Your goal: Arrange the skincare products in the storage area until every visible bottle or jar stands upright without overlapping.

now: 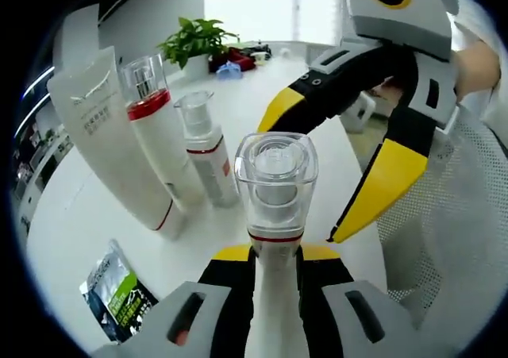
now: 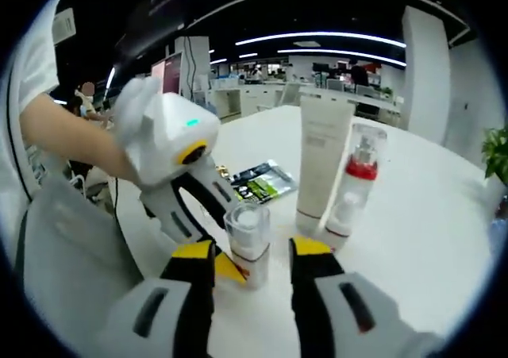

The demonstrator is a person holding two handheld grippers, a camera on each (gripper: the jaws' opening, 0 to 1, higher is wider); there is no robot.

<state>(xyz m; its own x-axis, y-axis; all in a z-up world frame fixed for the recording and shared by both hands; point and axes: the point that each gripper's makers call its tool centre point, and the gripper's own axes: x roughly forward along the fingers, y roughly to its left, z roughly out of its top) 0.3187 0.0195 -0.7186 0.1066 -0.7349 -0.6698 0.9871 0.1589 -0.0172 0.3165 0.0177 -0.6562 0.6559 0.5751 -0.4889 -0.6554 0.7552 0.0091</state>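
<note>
L gripper (image 1: 275, 256) is pinching a clear-capped bottle (image 1: 275, 185) at the neck, jaws pressed vs. its sides, bottle standing upright on the white table (image 1: 262, 96); R gripper (image 2: 252, 255) is hovering w/ jaws spread, that same bottle sitting between the tips, not touching as far as I can tell; a green-black sachet (image 1: 117, 293) is lying flat nearby; further back a white tube (image 1: 111, 148), a red-collared pump bottle (image 1: 155, 140) and a small pump bottle (image 1: 205, 148) are standing upright close together; a potted plant (image 1: 193, 40) is sitting at the far edge.
</note>
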